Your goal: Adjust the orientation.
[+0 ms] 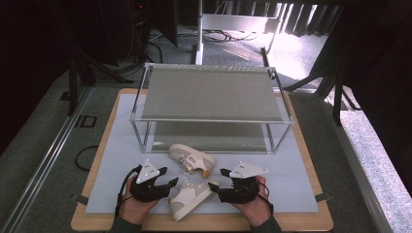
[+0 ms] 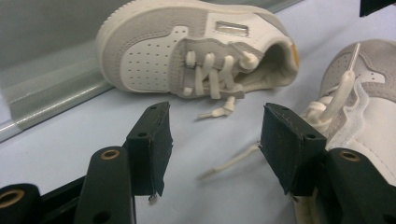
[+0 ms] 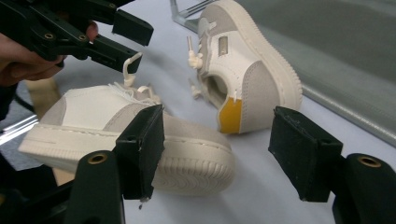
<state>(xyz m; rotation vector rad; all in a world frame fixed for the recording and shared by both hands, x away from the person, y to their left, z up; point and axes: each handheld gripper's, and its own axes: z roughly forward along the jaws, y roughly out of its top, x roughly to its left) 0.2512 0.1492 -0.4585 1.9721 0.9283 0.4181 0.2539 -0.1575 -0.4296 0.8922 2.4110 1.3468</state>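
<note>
The right gripper point(image 3: 215, 149) has its jaws apart with nothing between them. Just beyond its left jaw lies a shoe point(image 3: 116, 135); farther ahead, a second shoe point(image 3: 247, 70). Upper left, the left gripper point(image 3: 126, 39) pinches a lace point(image 3: 128, 70).

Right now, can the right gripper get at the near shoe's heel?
Probably yes. The right gripper is open beside the near shoe, whose heel lies just past one jaw with only bare mat between.

A wooden table point(image 1: 311, 160) with a pale mat point(image 1: 286, 170) stands on grey carpet point(image 1: 43, 131). At twelve o'clock a metal post point(image 1: 199, 29) rises among cables; at one o'clock bright daylight point(image 1: 299, 34) falls beneath dark curtains point(image 1: 359, 43).
</note>
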